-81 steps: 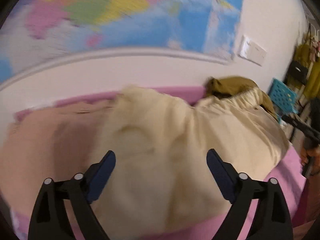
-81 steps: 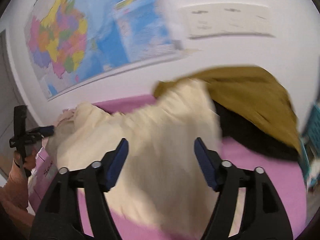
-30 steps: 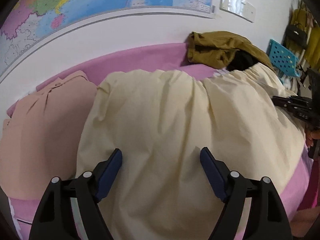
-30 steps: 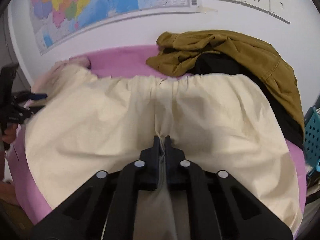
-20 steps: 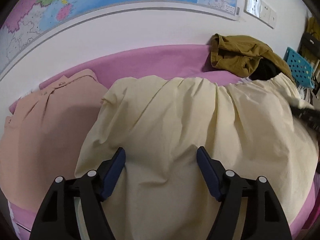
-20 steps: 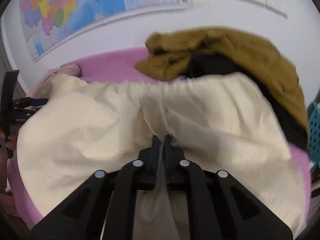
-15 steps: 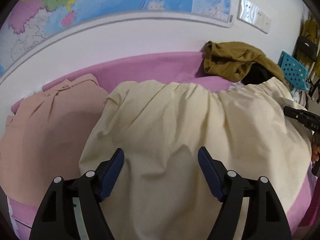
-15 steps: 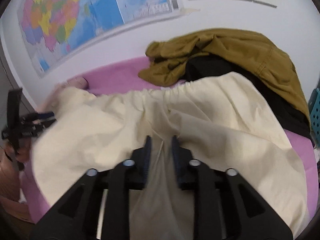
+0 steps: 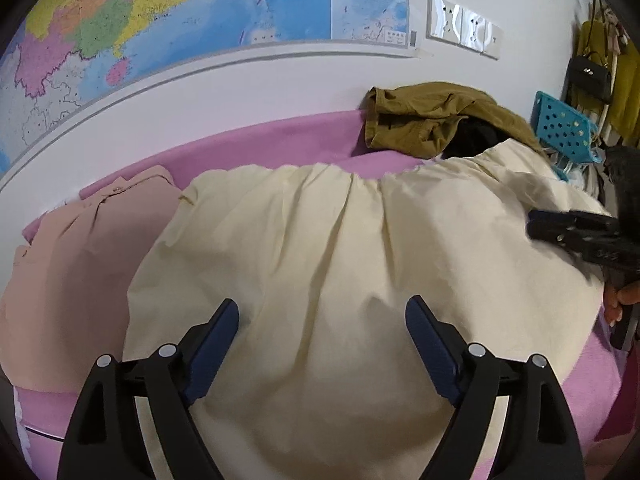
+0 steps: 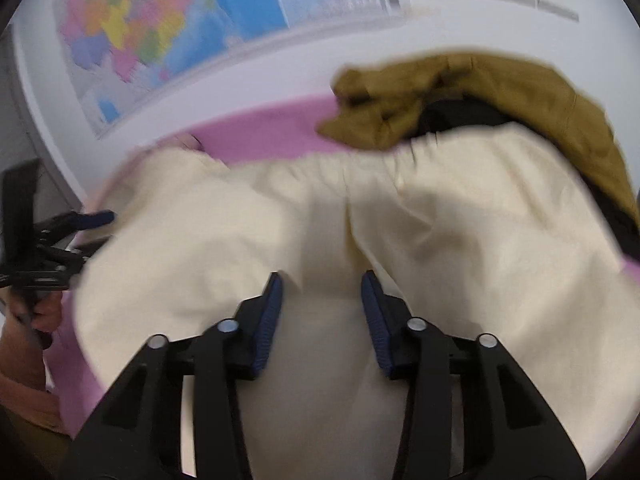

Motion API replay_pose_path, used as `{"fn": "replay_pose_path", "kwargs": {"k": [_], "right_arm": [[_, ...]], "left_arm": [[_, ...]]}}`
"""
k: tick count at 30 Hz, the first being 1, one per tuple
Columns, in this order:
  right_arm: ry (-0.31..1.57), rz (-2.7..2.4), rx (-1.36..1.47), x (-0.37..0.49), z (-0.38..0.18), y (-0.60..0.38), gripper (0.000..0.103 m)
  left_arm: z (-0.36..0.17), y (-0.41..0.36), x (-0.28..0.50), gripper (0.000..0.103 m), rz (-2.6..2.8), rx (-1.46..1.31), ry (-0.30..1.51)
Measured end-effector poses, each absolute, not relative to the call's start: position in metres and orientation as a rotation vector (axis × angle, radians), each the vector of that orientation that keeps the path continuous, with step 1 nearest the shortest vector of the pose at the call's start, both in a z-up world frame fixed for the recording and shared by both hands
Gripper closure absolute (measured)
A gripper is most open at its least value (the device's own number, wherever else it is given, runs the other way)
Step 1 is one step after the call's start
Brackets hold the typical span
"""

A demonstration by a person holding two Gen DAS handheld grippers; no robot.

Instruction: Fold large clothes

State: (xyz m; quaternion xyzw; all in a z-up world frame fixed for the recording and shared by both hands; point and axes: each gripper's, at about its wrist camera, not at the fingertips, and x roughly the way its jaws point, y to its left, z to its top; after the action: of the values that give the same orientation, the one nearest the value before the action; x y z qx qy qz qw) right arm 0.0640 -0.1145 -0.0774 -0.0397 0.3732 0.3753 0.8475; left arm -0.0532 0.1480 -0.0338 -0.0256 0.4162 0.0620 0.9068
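Cream garment (image 9: 320,280) spread wide over pink bed cover (image 9: 260,148), gathered waistband edge toward wall, wrinkles running front to back. Left gripper (image 9: 322,320) above near edge of cream cloth, fingers (image 9: 216,332) far apart, nothing pinched. Right gripper (image 10: 321,292) above middle of same cloth near centre seam, fingers (image 10: 270,320) parted with a gap, nothing clamped; right view motion-blurred. Right gripper also visible from left view at right edge (image 9: 576,232), over cloth's right side. Left gripper seen in right view at left edge (image 10: 60,236), held by hand (image 10: 38,316). Peach shirt (image 9: 76,264) flat just left of cream garment, partly overlapped by it. Olive jacket (image 9: 432,120) bunched at back right against wall, black clothing (image 9: 472,140) under it, cream cloth's far corner touching that pile. Map (image 9: 180,20) on wall, sockets (image 9: 460,24) beside it, blue basket (image 9: 560,128) at right.
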Motion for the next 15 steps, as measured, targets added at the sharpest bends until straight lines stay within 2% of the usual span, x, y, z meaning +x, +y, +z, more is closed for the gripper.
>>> {"fn": "replay_pose_path", "kwargs": {"k": [9, 15], "right_arm": [[0.689, 0.833, -0.048, 0.034, -0.048, -0.117, 0.056], [0.664, 0.967, -0.100, 0.000, -0.046, -0.097, 0.055]], "left_arm": [[-0.025, 0.138, -0.067, 0.018, 0.134, -0.047, 0.824], [-0.020, 0.116, -0.076, 0.015, 0.057, -0.033, 0.790]]}}
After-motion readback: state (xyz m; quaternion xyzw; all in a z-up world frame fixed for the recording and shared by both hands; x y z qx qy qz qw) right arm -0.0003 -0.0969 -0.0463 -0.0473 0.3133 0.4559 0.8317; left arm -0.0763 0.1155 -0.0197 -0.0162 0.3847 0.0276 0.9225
